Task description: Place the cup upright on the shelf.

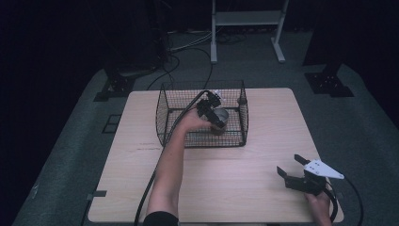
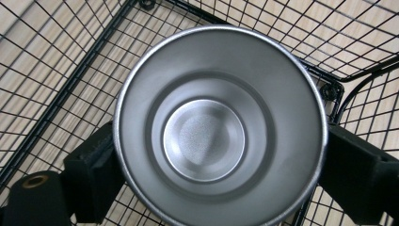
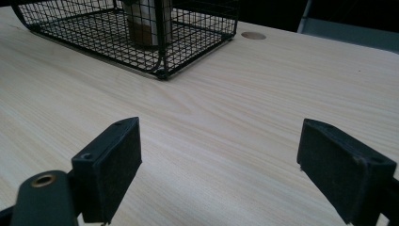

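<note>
Steel cup point(image 2: 220, 127) stands upright inside the black wire basket point(image 1: 162, 113), on the basket's right half. Its long axis runs vertical — the open mouth points up, straight at the camera in the left gripper view, so the round rim, the stepped inner wall and the flat stippled bottom are all seen end-on. In the right gripper view the cup shows through the mesh as a pale cylinder with a darker band lower down; the band is too blurred behind the wires to tell whether it carries print. No brand, label or writing readable on cup, basket or grippers.

Left gripper point(image 1: 212, 110) reaches down into the basket from above, forearm coming in over the near wall. Its two black pads sit either side of the cup, at or just outside the rim; whether they press on the wall or have come free cannot be told from the pictures.

Right gripper point(image 1: 294, 167) rests on the wooden table point(image 1: 263, 188) at the near right corner, well apart from the basket. Jaws spread wide, nothing between them — bare wood grain in the gap.

Basket sits on the far middle of the table, its base mesh flat on the wood.
</note>
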### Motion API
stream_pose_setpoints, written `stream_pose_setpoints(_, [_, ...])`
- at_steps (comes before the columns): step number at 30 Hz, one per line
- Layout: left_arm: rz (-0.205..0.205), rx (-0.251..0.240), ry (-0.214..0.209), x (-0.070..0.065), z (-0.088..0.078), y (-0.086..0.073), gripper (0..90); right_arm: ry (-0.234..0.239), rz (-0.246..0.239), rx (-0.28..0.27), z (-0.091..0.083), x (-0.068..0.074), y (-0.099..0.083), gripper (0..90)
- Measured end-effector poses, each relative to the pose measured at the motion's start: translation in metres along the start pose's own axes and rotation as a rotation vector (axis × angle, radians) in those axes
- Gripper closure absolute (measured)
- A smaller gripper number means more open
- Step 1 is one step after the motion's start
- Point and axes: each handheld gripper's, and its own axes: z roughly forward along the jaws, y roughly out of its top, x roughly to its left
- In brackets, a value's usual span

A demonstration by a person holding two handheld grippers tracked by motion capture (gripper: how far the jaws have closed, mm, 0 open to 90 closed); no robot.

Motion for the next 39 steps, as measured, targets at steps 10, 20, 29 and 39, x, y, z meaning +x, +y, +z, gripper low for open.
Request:
stream_pose_setpoints(10, [-0.009,-0.019,0.001,-0.003,-0.006,0.001,7.1,-0.003,0.008,0.001,0.000,0.000,0.000,13.5])
stream_pose_setpoints(20, [0.004,-0.078,0.037,-0.007,-0.022,0.004,6.2,-0.006,0.005,0.006,0.000,0.000,0.000,13.5])
stream_pose_setpoints(29, [0.030,-0.093,0.053,-0.012,-0.034,0.004,6.3,-0.011,0.002,0.007,0.000,0.001,0.000,13.5])
stream_pose_setpoints(39, [0.044,-0.140,0.078,-0.020,-0.051,-0.002,6.3,-0.020,-0.013,0.016,0.001,0.002,0.001,13.5])
